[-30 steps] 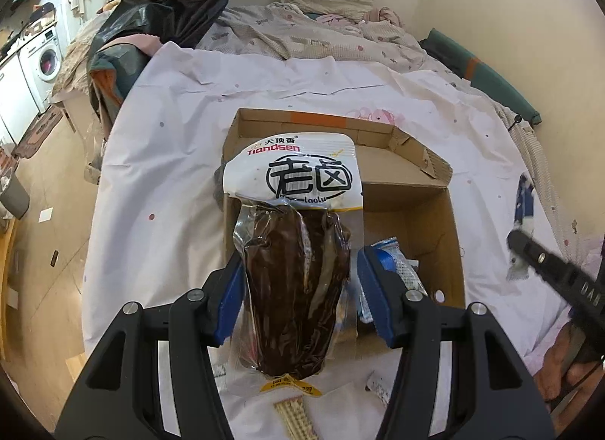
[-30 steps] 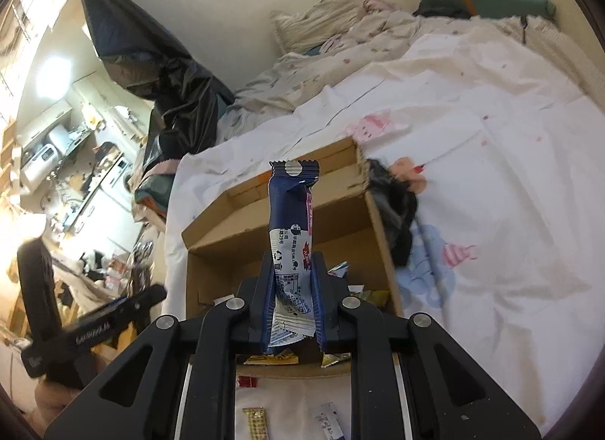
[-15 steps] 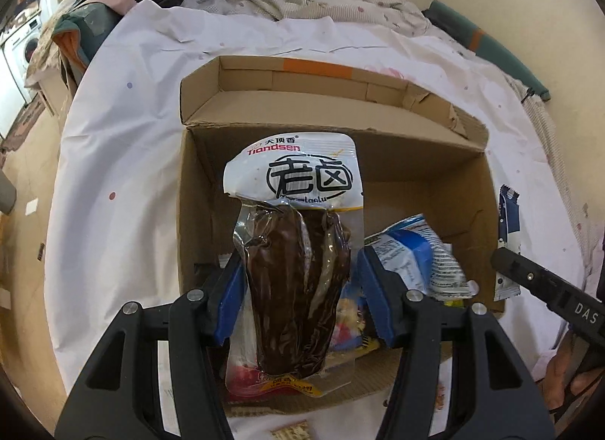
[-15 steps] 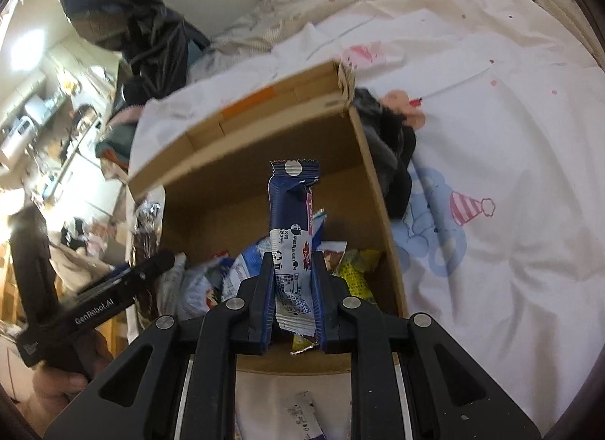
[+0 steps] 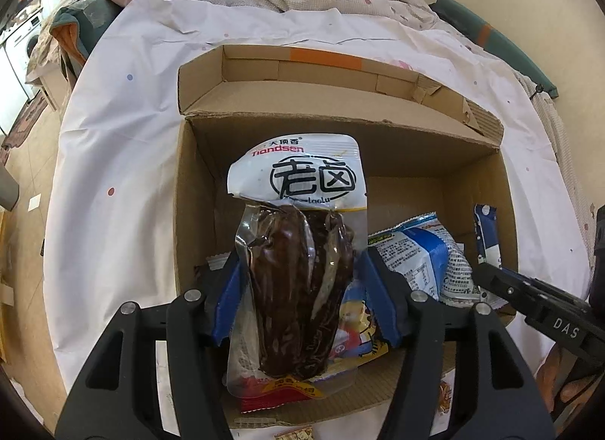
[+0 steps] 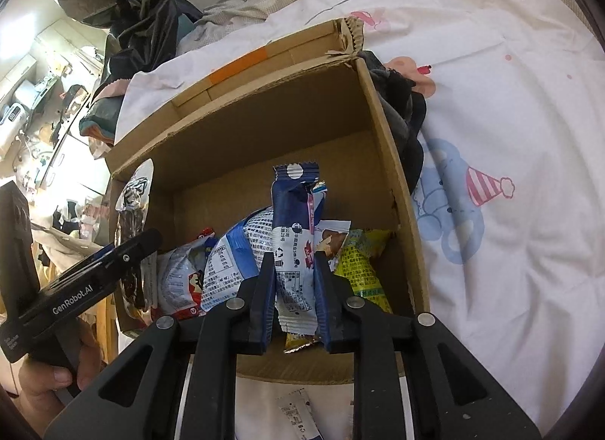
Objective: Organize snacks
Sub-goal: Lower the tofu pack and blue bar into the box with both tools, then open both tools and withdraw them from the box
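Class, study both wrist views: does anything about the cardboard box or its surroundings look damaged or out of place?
Yes. The cardboard box has a torn, ragged far right corner. A dark cloth is bunched against its right wall. A small packet lies outside the box on the sheet.

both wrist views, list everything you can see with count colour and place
cardboard box: 1, brown, open on the bed
braised meat pack: 1, white top over dark brown, over the box's left side
navy snack bar: 1, navy and white, over the box's right side
blue-white bag: 1, inside the box
yellow packet: 1, inside, right corner
bedsheet: 1, white with cartoon print, under the box
left gripper: 1, black, blue pads, jaws on the meat pack
right gripper: 1, black, jaws on the snack bar
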Demonstrator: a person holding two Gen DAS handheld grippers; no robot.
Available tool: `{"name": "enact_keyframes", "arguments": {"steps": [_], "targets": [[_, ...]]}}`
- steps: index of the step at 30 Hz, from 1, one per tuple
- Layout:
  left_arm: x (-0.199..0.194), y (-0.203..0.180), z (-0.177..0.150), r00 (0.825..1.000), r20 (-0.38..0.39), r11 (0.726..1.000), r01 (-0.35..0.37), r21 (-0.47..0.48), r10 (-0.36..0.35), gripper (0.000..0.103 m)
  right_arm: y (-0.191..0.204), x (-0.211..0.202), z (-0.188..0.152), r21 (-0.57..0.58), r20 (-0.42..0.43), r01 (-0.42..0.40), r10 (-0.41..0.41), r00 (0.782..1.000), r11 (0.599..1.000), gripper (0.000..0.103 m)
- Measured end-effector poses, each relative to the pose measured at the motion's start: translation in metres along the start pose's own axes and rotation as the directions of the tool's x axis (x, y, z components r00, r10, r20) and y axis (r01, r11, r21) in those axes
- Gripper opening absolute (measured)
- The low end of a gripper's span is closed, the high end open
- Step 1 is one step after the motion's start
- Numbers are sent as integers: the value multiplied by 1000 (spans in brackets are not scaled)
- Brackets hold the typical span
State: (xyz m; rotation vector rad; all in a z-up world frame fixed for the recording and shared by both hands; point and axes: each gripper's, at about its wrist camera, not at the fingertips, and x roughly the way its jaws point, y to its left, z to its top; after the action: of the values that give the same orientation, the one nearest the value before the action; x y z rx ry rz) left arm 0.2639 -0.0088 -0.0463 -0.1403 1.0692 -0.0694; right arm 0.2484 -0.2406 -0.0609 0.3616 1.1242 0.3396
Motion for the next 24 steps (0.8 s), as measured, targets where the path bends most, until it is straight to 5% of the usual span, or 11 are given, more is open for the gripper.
{"name": "enact_keyframes", "arguments": {"steps": [14, 17, 19, 24], "targets": [[-4, -10, -6, 1000, 2, 999, -18, 48, 18, 64, -1, -4, 3, 11, 2, -8, 8, 1000, 1000, 23], [-7, -12, -7, 1000, 12, 998, -10, 57, 9, 70, -1, -7, 3, 18, 1, -12, 12, 1000, 1000, 38], [-10, -13, -7, 1000, 22, 998, -9, 64, 7, 78, 2, -11, 2, 22, 22, -20, 19, 1000, 1000, 64], [-16, -16, -9, 999, 36, 997, -5, 78, 3, 78, 11, -20, 3, -4, 44, -13, 13, 999, 1000, 67]]}}
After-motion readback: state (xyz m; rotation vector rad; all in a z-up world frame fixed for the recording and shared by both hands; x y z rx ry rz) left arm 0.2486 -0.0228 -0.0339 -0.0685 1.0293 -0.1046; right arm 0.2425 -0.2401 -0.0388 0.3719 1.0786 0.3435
